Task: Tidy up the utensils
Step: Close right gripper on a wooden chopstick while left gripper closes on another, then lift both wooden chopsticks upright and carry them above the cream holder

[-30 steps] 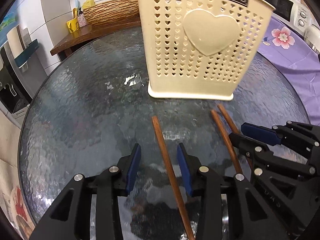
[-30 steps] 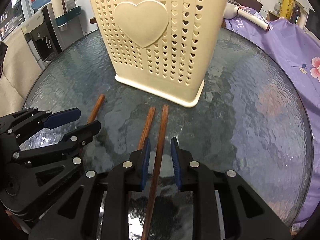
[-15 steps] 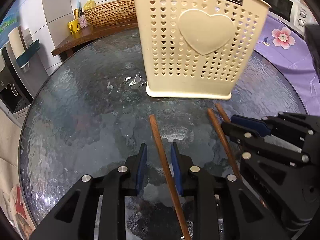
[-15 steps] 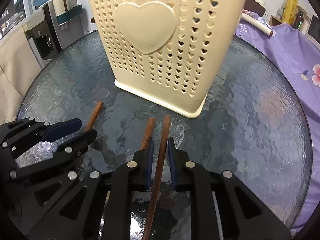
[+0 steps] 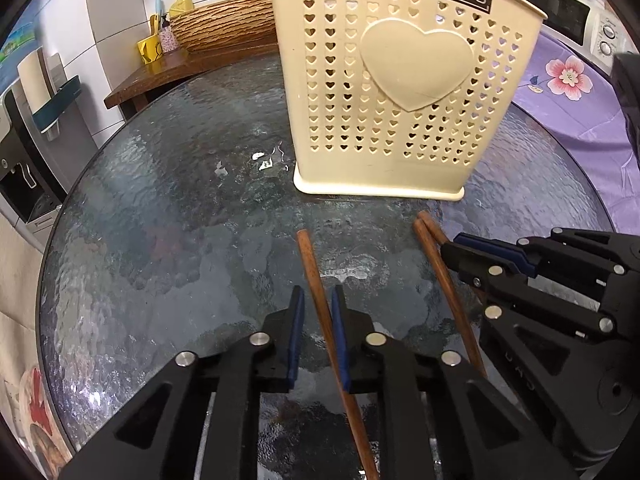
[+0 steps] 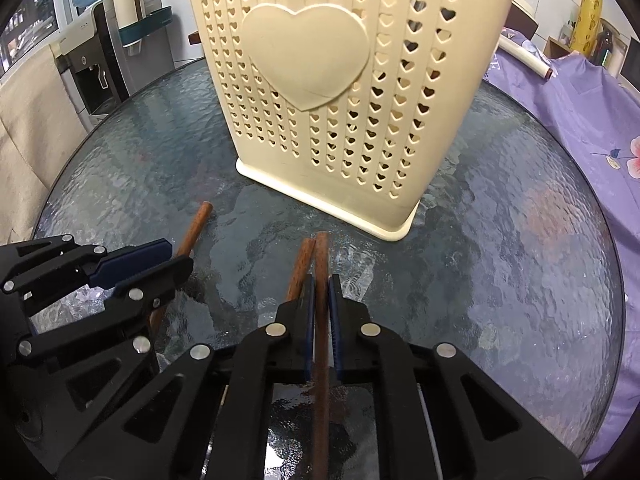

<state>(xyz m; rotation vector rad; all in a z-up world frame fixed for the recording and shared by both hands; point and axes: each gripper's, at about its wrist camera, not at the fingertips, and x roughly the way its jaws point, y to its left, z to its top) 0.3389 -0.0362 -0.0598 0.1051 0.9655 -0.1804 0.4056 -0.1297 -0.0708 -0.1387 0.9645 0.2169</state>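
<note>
A cream utensil holder [image 5: 404, 92] with heart holes stands on the round glass table [image 5: 160, 220]; it also shows in the right wrist view [image 6: 340, 92]. Three brown chopsticks lie in front of it. My left gripper [image 5: 318, 300] has its blue pads nearly closed around one chopstick [image 5: 312, 268], with a small gap on the left side. My right gripper [image 6: 321, 284] is shut on a chopstick [image 6: 321, 252]; a second chopstick [image 6: 300, 264] lies just left of its jaws. Each gripper shows in the other's view: the right [image 5: 480, 256], the left [image 6: 160, 256].
A purple flowered cloth [image 5: 580, 96] covers the surface at the right. A wooden shelf [image 5: 180, 68] with a basket and bottles stands behind the table. A water dispenser [image 6: 92, 60] stands at the left. A microwave [image 5: 560, 8] is at the back right.
Both grippers closed: the left narrowed around its chopstick, the right clamped onto its chopstick. Both moved a little toward the holder.
</note>
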